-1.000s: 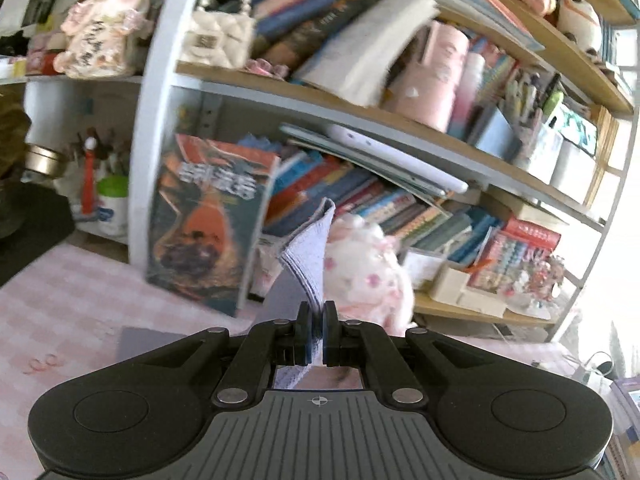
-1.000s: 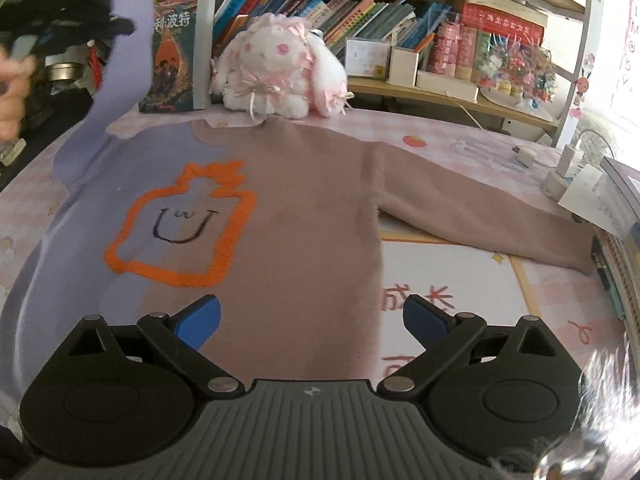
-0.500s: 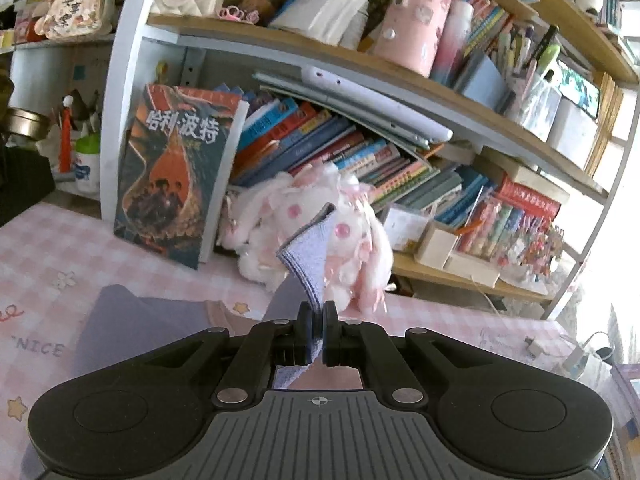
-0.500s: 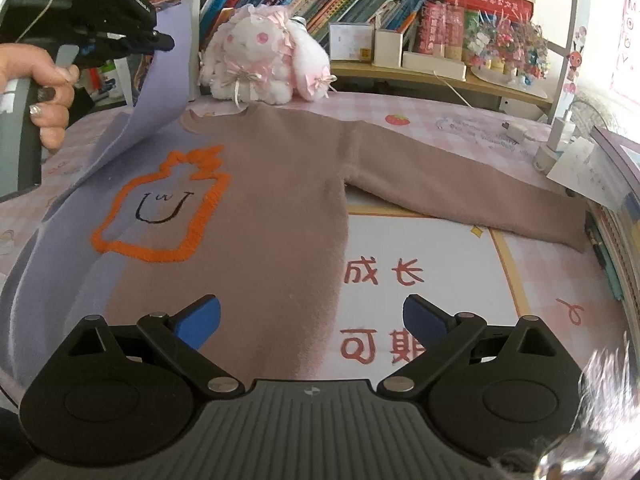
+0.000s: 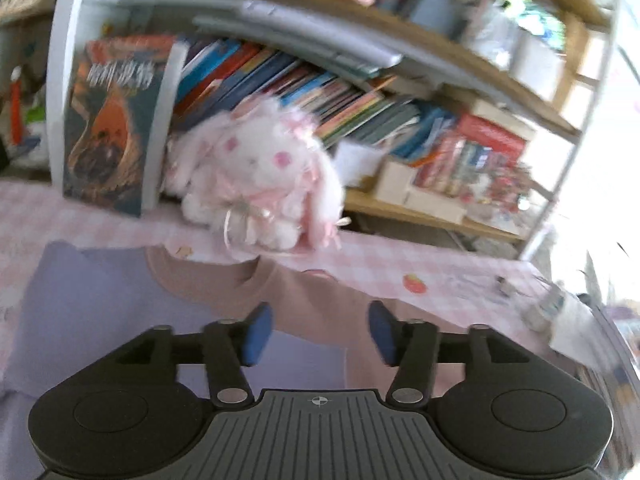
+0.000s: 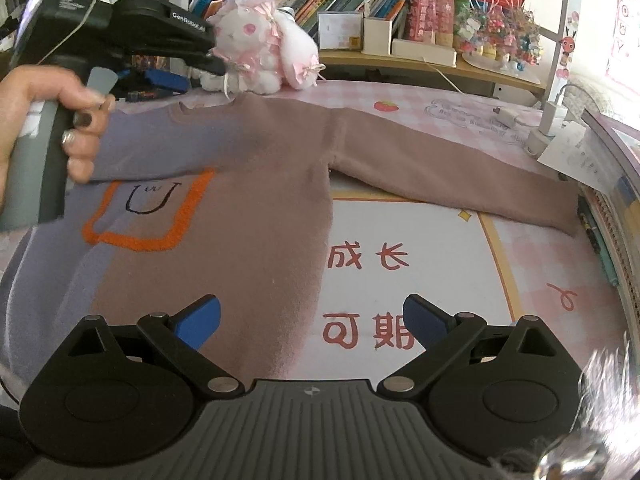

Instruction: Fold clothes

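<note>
My left gripper [image 5: 318,334] was opening, nothing between its pads, above the sweater [image 6: 248,200] lying flat on the table [image 6: 440,96]; its lilac sleeve [image 6: 160,152] lay folded across the chest. My right gripper [image 6: 312,320] gaped empty. Best smooth that sleeve flat before taking the outstretched one.

My left wrist camera looks forward and down along its claw [image 5: 318,334], close over the mauve-and-lilac knit sweater [image 5: 316,304], facing the wooden bookshelf [image 5: 424,216]. My right one sits lower and farther back, aimed the same way. Both share the fluffy white-pink plush rabbit [image 5: 260,184] [image 6: 260,52].
</note>
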Available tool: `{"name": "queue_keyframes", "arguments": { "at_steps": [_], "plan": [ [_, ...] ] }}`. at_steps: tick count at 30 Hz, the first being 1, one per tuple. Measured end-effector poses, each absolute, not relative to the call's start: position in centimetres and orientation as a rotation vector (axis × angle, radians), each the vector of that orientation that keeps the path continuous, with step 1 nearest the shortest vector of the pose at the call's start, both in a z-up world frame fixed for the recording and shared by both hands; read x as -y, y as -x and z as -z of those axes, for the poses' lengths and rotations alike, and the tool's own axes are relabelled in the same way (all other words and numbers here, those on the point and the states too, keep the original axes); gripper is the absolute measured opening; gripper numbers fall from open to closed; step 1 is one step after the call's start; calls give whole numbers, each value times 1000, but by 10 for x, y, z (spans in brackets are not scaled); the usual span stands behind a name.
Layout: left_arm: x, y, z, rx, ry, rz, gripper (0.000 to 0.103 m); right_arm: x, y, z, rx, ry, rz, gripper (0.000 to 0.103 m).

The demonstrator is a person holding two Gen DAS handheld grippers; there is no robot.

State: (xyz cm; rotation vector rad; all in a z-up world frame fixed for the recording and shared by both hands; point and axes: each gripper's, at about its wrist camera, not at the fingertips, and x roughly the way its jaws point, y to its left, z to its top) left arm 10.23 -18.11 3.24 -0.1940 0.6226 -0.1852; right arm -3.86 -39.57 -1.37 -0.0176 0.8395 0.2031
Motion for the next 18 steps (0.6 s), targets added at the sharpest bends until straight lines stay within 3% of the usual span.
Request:
{"name": "queue_keyframes", "arguments": {
  "at_steps": [6, 13, 18],
  "plan": [
    [131, -49, -23, -715, 103, 61, 61, 388, 30, 19, -865, -11, -237, 98],
    [59, 24, -3, -811, 74, -145, 61, 380, 19, 25, -906, -71, -186, 92],
    [27, 34, 10, -860, 96, -179, 61, 370, 22, 27, -919, -72, -144, 85]
  ]
}}
